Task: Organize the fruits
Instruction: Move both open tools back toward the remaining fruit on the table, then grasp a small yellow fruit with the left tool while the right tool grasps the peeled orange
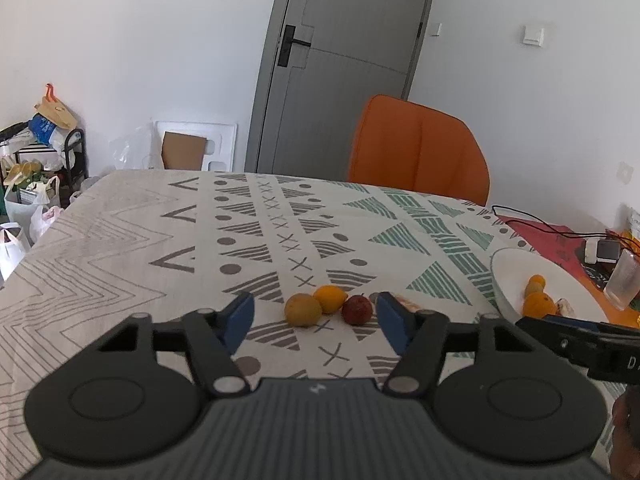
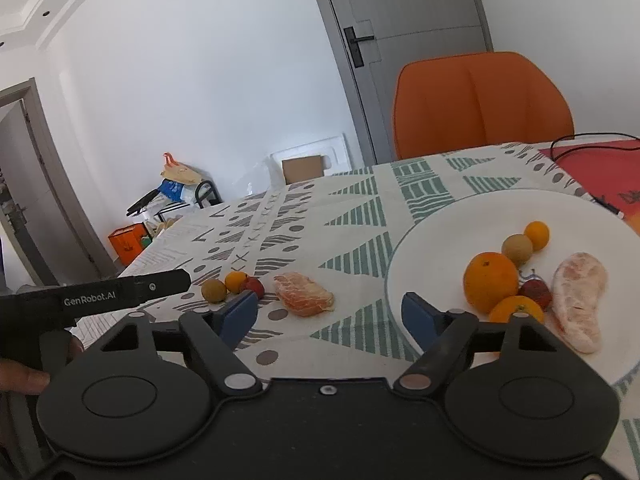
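On the patterned tablecloth lie a brownish round fruit [image 1: 303, 310], a small yellow-orange fruit [image 1: 330, 298] and a red fruit [image 1: 357, 309]. My left gripper [image 1: 315, 322] is open and empty, just in front of them. A peeled pomelo segment [image 2: 304, 294] lies loose on the cloth. The white plate [image 2: 460, 216] holds an orange [image 2: 490, 281], several smaller fruits and another pomelo segment [image 2: 578, 300]. My right gripper [image 2: 330, 318] is open and empty, its right finger over the plate's near rim. The three loose fruits also show in the right wrist view, among them the red fruit [image 2: 254, 286].
An orange chair [image 1: 418, 150] stands at the table's far edge. A red mat [image 1: 552, 240] with a black cable, a small device and a clear cup [image 1: 622, 280] lies at the far right. Bags and a rack [image 1: 36, 168] stand on the floor at left.
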`<state>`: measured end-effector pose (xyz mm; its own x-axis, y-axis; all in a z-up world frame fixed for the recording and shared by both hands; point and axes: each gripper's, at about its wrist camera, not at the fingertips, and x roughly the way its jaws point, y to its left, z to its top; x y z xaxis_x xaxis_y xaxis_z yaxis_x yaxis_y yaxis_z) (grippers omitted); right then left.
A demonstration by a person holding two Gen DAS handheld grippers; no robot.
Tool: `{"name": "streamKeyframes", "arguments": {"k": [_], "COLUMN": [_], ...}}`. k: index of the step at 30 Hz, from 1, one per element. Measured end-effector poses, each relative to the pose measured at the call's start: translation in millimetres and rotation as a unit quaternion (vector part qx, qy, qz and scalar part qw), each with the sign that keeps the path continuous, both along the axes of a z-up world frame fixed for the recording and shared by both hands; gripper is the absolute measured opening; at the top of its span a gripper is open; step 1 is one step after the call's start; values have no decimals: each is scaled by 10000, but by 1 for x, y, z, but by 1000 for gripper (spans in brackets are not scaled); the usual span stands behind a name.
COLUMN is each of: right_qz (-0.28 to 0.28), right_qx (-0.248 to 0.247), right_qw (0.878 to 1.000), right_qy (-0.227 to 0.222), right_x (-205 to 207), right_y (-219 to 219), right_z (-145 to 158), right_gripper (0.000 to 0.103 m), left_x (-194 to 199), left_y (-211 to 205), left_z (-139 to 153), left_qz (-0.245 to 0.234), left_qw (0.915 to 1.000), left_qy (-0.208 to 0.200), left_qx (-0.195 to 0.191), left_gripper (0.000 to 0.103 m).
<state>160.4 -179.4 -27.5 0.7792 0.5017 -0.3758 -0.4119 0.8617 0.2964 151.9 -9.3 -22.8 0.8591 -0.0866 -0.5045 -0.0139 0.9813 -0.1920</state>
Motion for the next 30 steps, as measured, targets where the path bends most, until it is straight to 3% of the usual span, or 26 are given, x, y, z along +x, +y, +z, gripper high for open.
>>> {"name": "streamKeyframes", "arguments": {"k": [8, 19, 24, 27, 30], "right_qz": [79, 294, 364, 399, 421], "right_qx": [-190, -377, -469, -502, -554], "right_qw": [9998, 9989, 9982, 9979, 9975], "right_qy": [-76, -26, 19, 51, 95], "right_x": [9, 26, 33, 37, 40], "right_y": [14, 34, 43, 48, 53], "right_z": [2, 7, 7, 5, 3], "right_gripper": [73, 67, 65, 65, 64], "left_x": [16, 36, 46, 48, 46], "left_y": [3, 8, 11, 13, 16], "left_z": [-11, -22, -28, -30, -29], "left_qz": [39, 35, 31, -3, 9], "left_qw": [9998, 9993, 9989, 9990, 9990], "left_qy": [186, 359, 456, 447, 425], "left_qx": [37, 18, -54, -92, -114], "left_gripper": [52, 50, 40, 24, 24]}}
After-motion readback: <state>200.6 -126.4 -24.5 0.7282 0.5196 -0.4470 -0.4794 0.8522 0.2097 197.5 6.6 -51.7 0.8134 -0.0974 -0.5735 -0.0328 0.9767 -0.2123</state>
